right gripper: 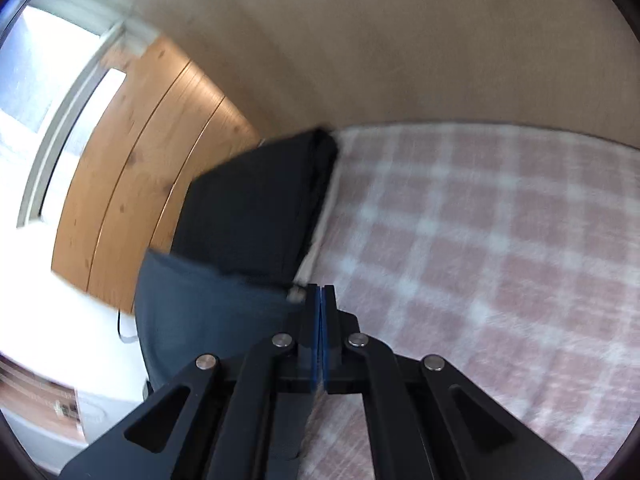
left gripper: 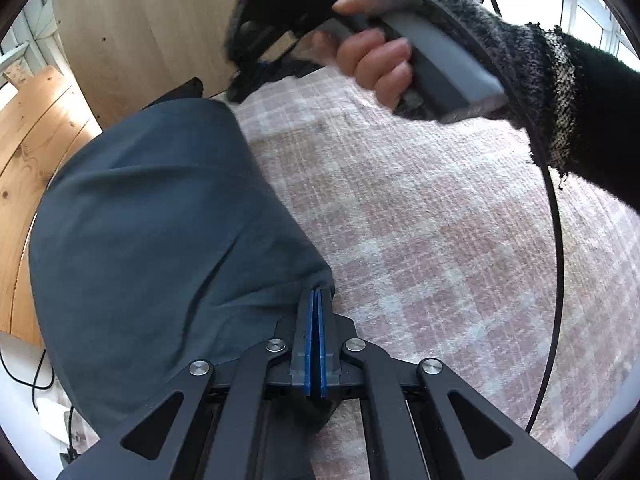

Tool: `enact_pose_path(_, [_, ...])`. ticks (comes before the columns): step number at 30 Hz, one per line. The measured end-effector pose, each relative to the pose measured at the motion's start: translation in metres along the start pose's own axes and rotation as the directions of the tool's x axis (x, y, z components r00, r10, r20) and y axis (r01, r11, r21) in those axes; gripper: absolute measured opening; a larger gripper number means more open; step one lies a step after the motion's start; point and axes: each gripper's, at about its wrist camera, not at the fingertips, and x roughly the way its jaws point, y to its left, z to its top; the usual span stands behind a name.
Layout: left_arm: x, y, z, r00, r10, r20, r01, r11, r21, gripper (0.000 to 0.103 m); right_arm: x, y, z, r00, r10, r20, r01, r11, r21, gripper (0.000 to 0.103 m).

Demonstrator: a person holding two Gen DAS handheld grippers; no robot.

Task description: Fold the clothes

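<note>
A dark blue-grey garment hangs above the pink checked blanket. My left gripper is shut on its edge and holds it up. In the left wrist view the person's hand holds the right gripper's grey handle at the top; its fingers are hidden there. In the right wrist view my right gripper is shut on the same blue-grey garment, which hangs to the left of the jaws. A folded black garment lies at the blanket's left edge.
Wooden panels and a beige wall border the bed. A window is at the left. A black cable loops from the right gripper. White items and cables lie beside the bed.
</note>
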Motion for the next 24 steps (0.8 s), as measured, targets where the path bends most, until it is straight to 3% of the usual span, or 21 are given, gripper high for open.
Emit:
enact_pose_path(2, [-0.003,0.001,0.000,1.000,-0.001,0.001,0.001,1.000,-0.005,0.001,-0.001,-0.008,0.000,0.999,0.036,-0.025,-0.035,0.999,0.030,0.021])
enact_pose_path(3, [-0.002,0.000,0.000,1.000,-0.002,0.001,0.002,1.000,-0.005,0.001,0.001,-0.010,-0.003,0.998,0.048,-0.043,-0.046,0.998,0.037,0.042])
enact_pose_path(4, [-0.001,0.000,0.000,1.000,-0.001,0.002,0.001,1.000,-0.004,0.001,0.003,-0.011,-0.006,0.998,0.049,-0.051,-0.047,0.998,0.038,0.053])
enact_pose_path(7, [0.000,0.000,0.000,1.000,-0.005,0.003,0.005,1.000,-0.003,0.001,0.010,-0.013,-0.013,0.993,0.087,-0.084,-0.083,0.995,0.049,0.053])
enact_pose_path(8, [0.000,0.000,0.000,1.000,-0.007,0.004,0.007,1.000,-0.002,0.001,0.015,-0.013,-0.014,0.988,0.118,-0.096,-0.111,0.991,0.069,0.052])
enact_pose_path(9, [0.000,0.001,0.001,1.000,-0.010,0.004,0.010,1.000,-0.002,0.001,0.019,-0.013,-0.015,0.985,0.140,-0.102,-0.132,0.988,0.082,0.034])
enact_pose_path(10, [-0.001,0.001,0.000,1.000,-0.011,0.005,0.011,1.000,0.000,0.001,0.021,-0.012,-0.015,0.983,0.154,-0.102,-0.145,0.985,0.091,0.008])
enact_pose_path(12, [-0.002,0.001,-0.001,1.000,-0.017,0.010,0.017,1.000,0.003,0.001,0.023,-0.008,-0.014,0.982,0.163,-0.095,-0.154,0.983,0.095,0.005])
enact_pose_path(19, [-0.012,-0.007,-0.009,0.998,-0.057,0.013,0.056,0.996,0.064,0.001,0.001,0.008,-0.001,0.999,0.033,-0.004,-0.033,0.999,0.028,0.000])
enact_pose_path(24, [-0.016,-0.004,-0.007,0.997,-0.078,0.013,0.078,0.996,0.038,0.002,-0.018,0.003,0.005,0.999,-0.010,0.053,0.008,1.000,0.027,0.002])
